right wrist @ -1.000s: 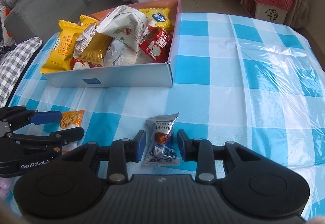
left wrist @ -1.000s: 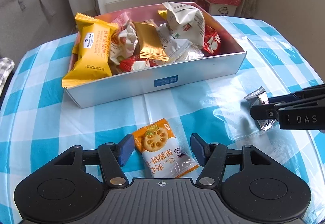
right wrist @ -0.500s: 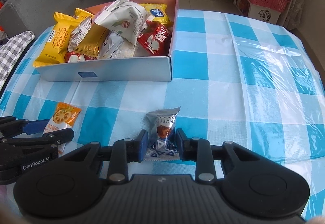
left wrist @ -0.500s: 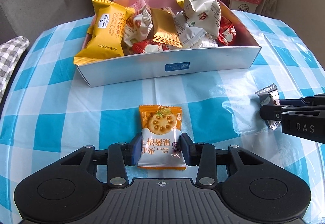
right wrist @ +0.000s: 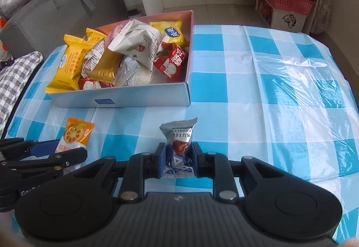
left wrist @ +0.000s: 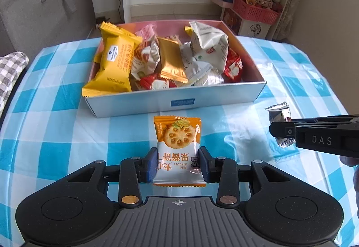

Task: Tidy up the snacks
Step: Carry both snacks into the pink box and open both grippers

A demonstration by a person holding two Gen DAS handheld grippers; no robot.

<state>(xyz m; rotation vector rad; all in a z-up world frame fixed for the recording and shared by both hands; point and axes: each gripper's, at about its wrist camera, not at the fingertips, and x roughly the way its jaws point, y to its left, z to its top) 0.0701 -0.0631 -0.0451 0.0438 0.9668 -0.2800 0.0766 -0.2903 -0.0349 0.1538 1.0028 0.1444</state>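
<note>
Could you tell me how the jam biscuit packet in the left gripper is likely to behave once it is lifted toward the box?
The jam biscuit packet is a small, flat pouch, so probably light. The left gripper pinches its lower half; the glossy film may slip or crinkle. The round biscuit pictured suggests a brittle content, so a hard squeeze could crack it.

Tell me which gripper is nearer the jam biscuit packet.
Left. The left gripper is shut on the jam biscuit packet; the right gripper, off to its right, grips the truffle chocolate packet.
</note>
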